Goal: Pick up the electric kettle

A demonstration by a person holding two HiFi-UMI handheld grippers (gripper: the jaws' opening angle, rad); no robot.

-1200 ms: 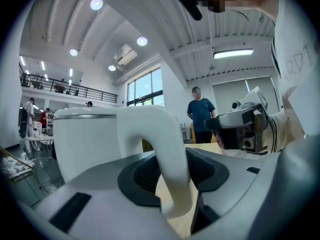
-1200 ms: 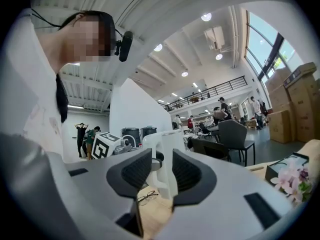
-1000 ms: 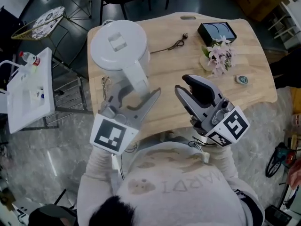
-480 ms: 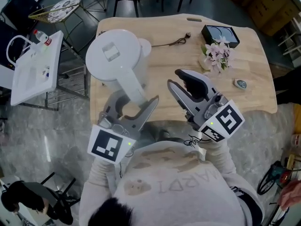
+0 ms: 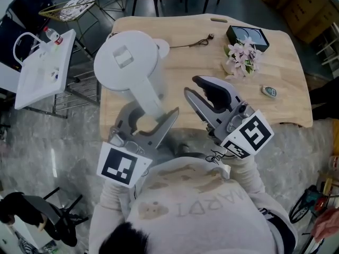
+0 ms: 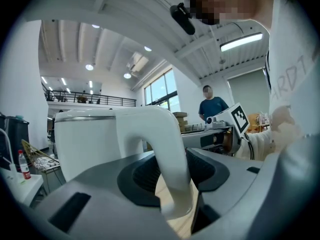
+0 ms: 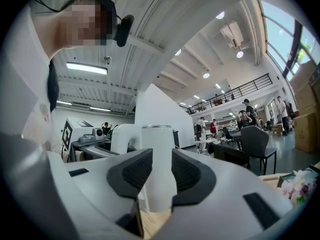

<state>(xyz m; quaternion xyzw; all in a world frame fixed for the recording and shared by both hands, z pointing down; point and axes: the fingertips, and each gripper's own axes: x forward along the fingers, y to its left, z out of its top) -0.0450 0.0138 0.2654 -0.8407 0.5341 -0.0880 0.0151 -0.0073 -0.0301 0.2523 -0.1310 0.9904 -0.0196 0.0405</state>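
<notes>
Kettle (image 5: 127, 62) is held upright, long axis vertical, handle (image 5: 147, 97) pointed back into the left gripper (image 5: 152, 110), which is clamped on it. Lid is shut. Right gripper (image 5: 192, 84) is spread, empty, just right of the handle. Black box (image 5: 247, 37) lies ahead of it, contents unclear.

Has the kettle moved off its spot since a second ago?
Yes. The kettle, held by the left gripper, has come toward the person, away from the far edge of the table, uncovering a white disc behind it.
</notes>
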